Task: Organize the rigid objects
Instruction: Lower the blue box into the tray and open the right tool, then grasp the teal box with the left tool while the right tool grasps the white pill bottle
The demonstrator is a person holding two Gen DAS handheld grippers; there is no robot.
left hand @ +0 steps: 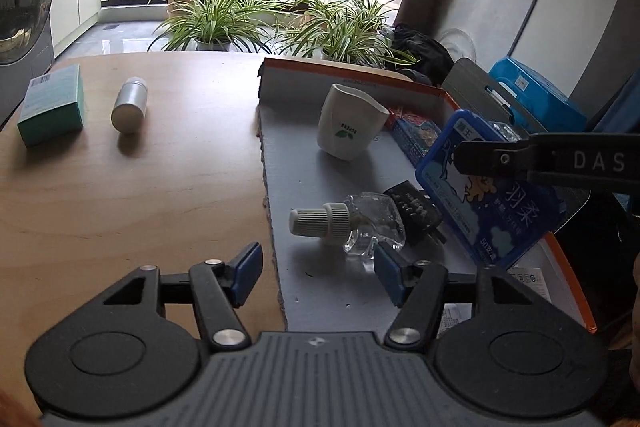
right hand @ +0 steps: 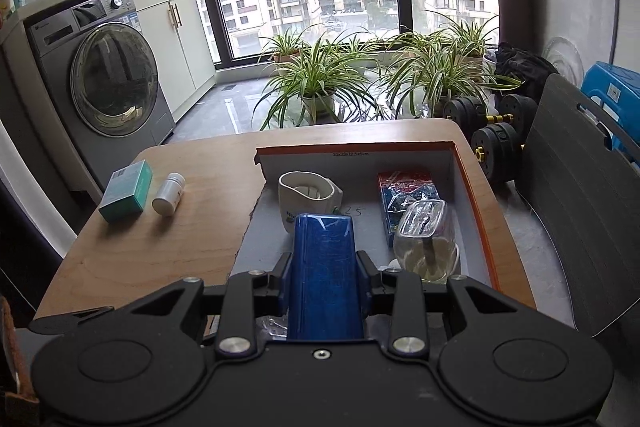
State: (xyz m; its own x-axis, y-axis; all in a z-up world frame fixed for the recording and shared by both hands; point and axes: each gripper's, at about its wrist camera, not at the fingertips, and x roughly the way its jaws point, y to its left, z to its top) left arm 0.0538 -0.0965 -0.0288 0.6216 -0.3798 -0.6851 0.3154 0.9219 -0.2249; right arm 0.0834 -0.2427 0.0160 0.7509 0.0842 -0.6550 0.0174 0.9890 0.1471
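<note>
**Ana:** Wooden table [left hand: 132, 195] by a big window, spider plants [left hand: 224, 15] lined up behind it. From the left wrist view, the left tool [left hand: 318, 273] hangs with its blue pads apart, nothing pressed between them. It sits over the torn left edge of a shallow cardboard box [left hand: 400, 83] with an orange rim.

**Ben:** And just ahead of those pads?

**Ana:** A clear glass bottle [left hand: 372, 223] with a ribbed grey cap lies on its side on the box floor, a black item [left hand: 416, 207] touching it behind. A white cup [left hand: 350, 123] stands tilted further back. Out on the bare table, well to the left, a teal carton [left hand: 52, 105] and a small silver canister [left hand: 130, 105] lying beside it.

**Ben:** What's coming in from the right?

**Ana:** The right tool [left hand: 464, 157], gripping a blue flat case [left hand: 488, 195] that leans over the box's right side.

**Ben:** Switching to the right wrist view.

**Ana:** Same table, washing machine [right hand: 108, 75] at left, dumbbells [right hand: 496, 123] on the floor at right. The right tool [right hand: 325, 287] is clamped tight on that blue flat case [right hand: 324, 275], its narrow edge pointing forward over the cardboard box [right hand: 476, 203]. Behind it the white cup [right hand: 308, 191]; right of it a glass jar [right hand: 426, 239] in front of a red-and-blue packet [right hand: 406, 191]. Teal carton [right hand: 126, 191] and silver canister [right hand: 170, 193] sit together, left, outside the box.
</note>
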